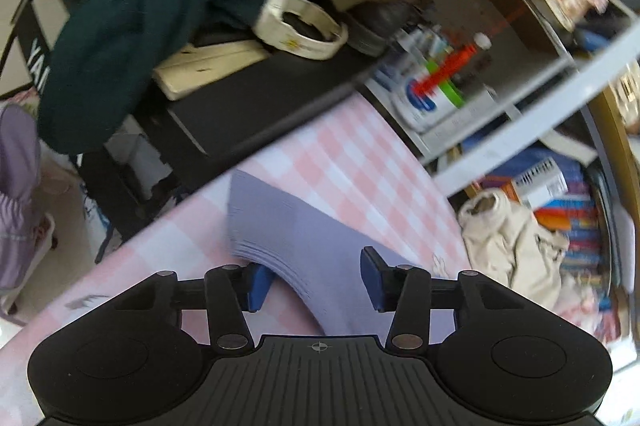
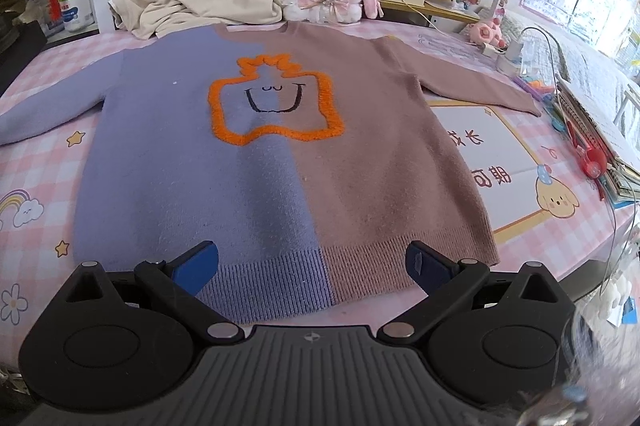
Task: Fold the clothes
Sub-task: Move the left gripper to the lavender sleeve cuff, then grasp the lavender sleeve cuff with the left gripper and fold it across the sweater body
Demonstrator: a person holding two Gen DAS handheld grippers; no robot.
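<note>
I have the pink checked table point(image 2: 48, 74) filling both views, and the two-tone sweater point(image 2: 280, 154) lies flat on it, face up, sleeves out to either side, hem toward me; no fold looks made yet, so I judge this the very start. My right gripper point(image 2: 312, 266) hovers over the ribbed hem with its jaws spread wide, holding nothing. My left gripper point(image 1: 312, 284) also stands spread, the lilac sleeve point(image 1: 288, 226) lying between the jaws, not pinched. Next I would close on that sleeve and carry it across the body. Only the right view shows the whole garment; only the left shows the sleeve end.
</note>
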